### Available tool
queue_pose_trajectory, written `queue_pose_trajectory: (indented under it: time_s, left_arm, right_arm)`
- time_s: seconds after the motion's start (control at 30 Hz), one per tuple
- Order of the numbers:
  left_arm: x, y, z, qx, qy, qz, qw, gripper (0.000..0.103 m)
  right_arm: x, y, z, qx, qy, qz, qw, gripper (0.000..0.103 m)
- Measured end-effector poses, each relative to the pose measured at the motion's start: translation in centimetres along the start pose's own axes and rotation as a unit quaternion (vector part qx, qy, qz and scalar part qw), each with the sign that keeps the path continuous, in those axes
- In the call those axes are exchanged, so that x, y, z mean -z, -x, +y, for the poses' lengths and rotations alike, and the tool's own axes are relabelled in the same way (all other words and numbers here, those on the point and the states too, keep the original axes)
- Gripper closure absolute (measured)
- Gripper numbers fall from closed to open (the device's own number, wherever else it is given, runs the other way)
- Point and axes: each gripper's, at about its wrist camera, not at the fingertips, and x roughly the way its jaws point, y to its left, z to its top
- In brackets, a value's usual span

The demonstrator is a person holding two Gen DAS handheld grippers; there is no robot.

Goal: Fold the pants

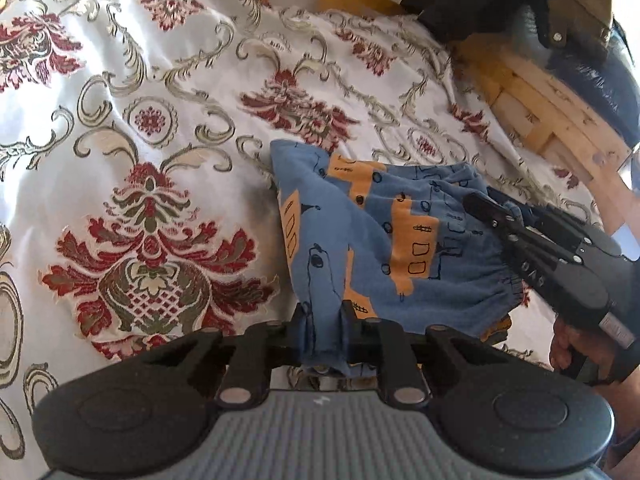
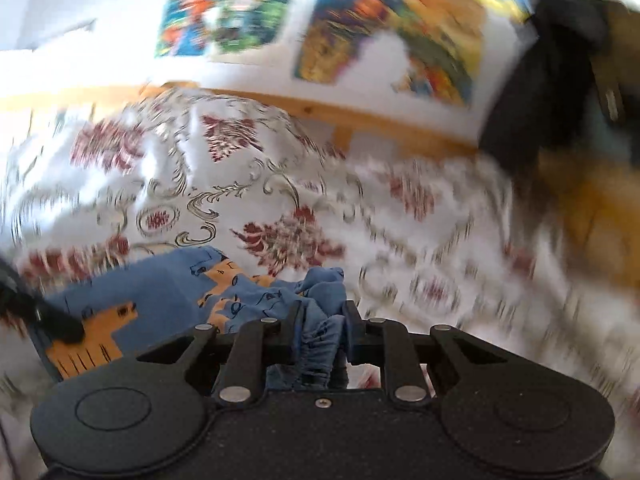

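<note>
Pants (image 1: 372, 236) stretch sideways over the bed (image 1: 120, 120) between both tools: left tool (image 1: 324, 332) pinches one end, right tool (image 2: 322, 328) the gathered waistband.

Pants (image 1: 360, 232) lie on the bedspread (image 1: 160, 120), right of centre in the left wrist view. Left gripper (image 1: 324, 332) sits at their near edge, a fold of cloth between its jaws. Right gripper (image 1: 496, 216) comes in from the right, at the pants' far right corner; a hand (image 1: 568, 344) is behind it. Wooden frame (image 1: 540, 112) runs along the far and right sides of the bedspread. In the right wrist view, pictures (image 2: 320, 28) hang on the wall behind the frame.
</note>
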Motion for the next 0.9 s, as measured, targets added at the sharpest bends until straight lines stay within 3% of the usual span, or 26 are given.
queue_pose_trajectory:
  time_s: [0.27, 0.53, 0.7, 0.9]
  left_arm:
    - [-2.0, 0.0, -0.7, -0.001, -0.017, -0.053, 0.9984, 0.087]
    - [-6.7, -2.4, -0.5, -0.016, -0.01, -0.101, 0.9947, 0.086]
    - [-8.6, -5.3, 0.9, -0.028, 0.007, -0.093, 0.9953, 0.086]
    - [-7.0, -8.9, 3.9, -0.042, -0.002, -0.059, 0.9974, 0.085]
  right_arm:
    - [-2.9, -1.2, 0.4, 0.012, 0.086, -0.034, 0.996, 0.083]
    - [-7.0, -6.6, -2.2, 0.009, 0.158, -0.055, 0.986, 0.083]
    - [-7.0, -11.6, -3.3, -0.021, 0.174, -0.02, 0.984, 0.083]
    - [-3.3, -16.2, -3.4, -0.038, 0.149, 0.047, 0.987, 0.083]
